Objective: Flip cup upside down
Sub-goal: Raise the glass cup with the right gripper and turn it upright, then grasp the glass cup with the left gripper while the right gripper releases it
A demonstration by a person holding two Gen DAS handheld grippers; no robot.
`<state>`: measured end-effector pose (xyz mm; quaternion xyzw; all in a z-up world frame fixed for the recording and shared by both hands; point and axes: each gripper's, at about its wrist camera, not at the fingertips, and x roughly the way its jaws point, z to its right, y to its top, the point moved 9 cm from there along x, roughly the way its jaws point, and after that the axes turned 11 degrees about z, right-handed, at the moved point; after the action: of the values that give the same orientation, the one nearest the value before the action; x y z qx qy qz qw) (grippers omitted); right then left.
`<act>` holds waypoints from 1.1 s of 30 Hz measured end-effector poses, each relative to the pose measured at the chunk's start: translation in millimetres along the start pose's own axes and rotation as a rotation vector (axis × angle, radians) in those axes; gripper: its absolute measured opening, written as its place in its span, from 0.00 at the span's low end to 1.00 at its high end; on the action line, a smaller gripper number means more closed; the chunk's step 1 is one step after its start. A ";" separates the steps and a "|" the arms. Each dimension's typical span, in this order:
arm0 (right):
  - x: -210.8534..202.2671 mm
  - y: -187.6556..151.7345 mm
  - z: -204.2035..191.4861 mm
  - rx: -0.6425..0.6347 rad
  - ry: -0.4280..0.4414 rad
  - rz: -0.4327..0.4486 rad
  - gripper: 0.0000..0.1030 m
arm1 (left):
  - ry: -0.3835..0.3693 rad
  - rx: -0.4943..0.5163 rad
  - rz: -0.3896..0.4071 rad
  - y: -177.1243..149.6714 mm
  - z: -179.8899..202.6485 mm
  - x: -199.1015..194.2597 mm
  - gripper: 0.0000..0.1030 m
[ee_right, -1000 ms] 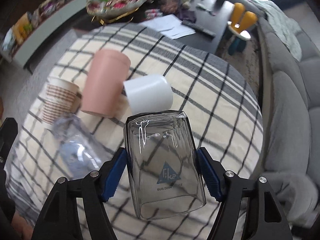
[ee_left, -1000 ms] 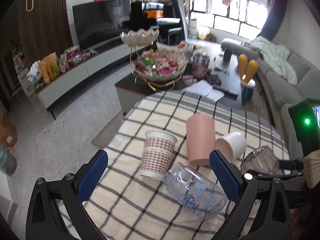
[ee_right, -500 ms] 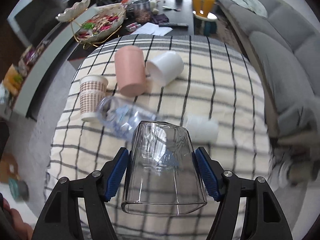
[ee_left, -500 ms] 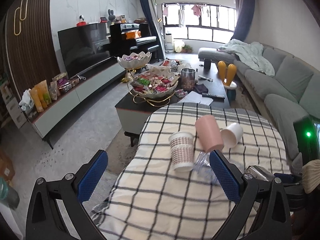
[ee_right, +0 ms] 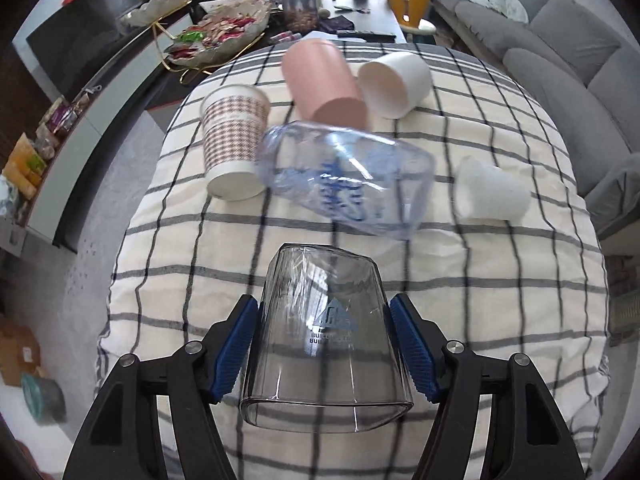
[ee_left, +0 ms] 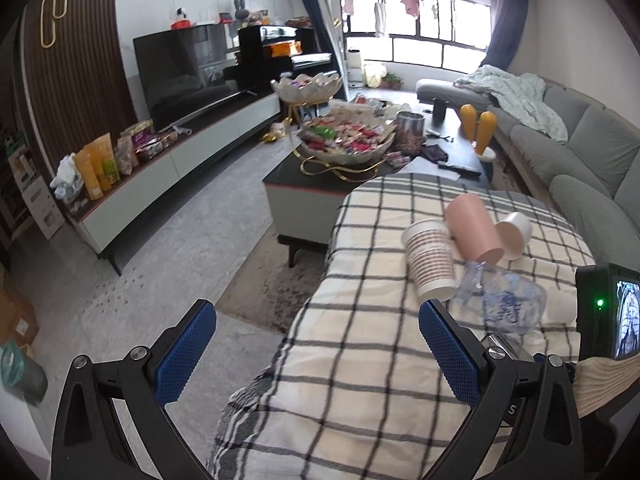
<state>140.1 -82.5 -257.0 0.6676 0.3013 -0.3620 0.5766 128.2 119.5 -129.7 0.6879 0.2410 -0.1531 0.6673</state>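
Lowered since prev: right gripper point(ee_right: 326, 344) w/ clear cup point(ee_right: 326, 344), "BUIL…" print.

Bright window daylight, fisheye-warped edges, slight blur

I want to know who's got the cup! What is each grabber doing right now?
Left gripper: open, holding nothing.
Right gripper: shut on the clear glass cup, which is held upside down over the checkered cloth.

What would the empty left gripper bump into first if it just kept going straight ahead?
Probably the checked tablecloth at the table's near edge. The open left gripper points there; the patterned paper cup stands farther off to the right. Depth is uncertain.
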 end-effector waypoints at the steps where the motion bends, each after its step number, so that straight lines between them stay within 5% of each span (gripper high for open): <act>1: 1.1 0.2 -3.0 -0.011 -0.013 0.019 0.66 | 0.005 0.000 -0.007 -3.9 -2.6 1.6 1.00; 15: 3.2 -15.7 -11.3 -0.064 -0.015 -0.010 0.66 | -0.011 0.012 -0.051 -20.7 -6.6 3.1 1.00; 20: -21.5 -3.2 -2.0 -0.051 0.003 0.055 0.79 | -0.011 0.031 -0.066 -16.0 3.9 0.6 1.00; 25: -61.7 10.0 38.8 0.019 -0.012 0.124 0.80 | -0.039 0.063 -0.109 -15.4 29.9 -0.8 1.00; 33: -98.9 12.5 122.8 0.153 -0.118 0.095 0.84 | -0.173 0.121 -0.414 -49.8 109.2 18.8 1.00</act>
<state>78.7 -204.2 -176.9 0.7008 0.2060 -0.3949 0.5572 129.4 13.3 -188.6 0.6469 0.3091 -0.3594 0.5974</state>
